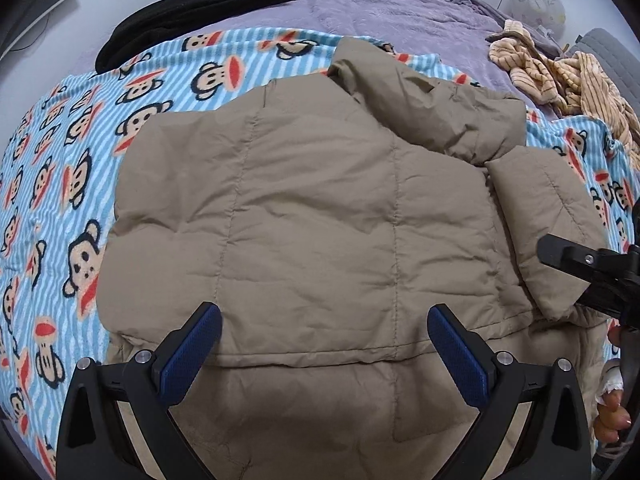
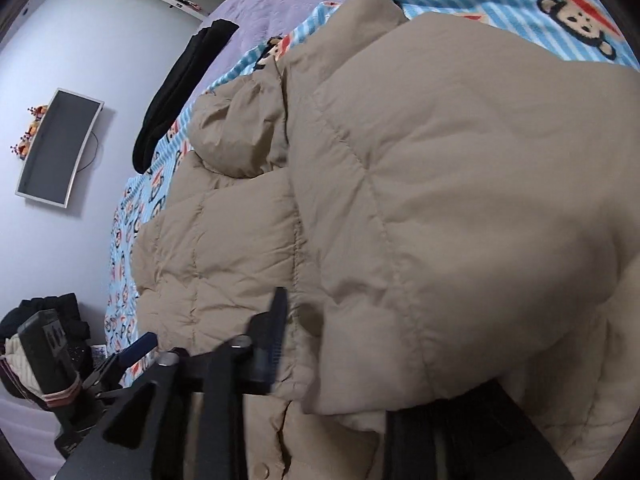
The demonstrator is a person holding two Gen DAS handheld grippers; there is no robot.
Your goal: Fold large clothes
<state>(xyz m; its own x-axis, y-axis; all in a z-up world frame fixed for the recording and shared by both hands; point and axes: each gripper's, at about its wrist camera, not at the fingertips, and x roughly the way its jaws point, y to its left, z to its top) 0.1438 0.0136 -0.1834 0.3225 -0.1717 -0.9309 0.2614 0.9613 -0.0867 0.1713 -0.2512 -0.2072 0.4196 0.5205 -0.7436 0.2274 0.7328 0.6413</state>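
Jacket: a tan quilted puffer jacket lies spread on a blue striped monkey-print blanket over a lilac bedspread, one sleeve folded across its right side
Left gripper: hovers above the jacket's lower panel, blue pads spread wide, nothing between them
Right gripper: jaws parted, the folded sleeve bulging between them but not pinched
Background: black garment near the far edge of the bed

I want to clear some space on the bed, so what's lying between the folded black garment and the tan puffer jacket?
In the left wrist view, only blue striped monkey-print blanket lies between the black garment and the tan puffer jacket.
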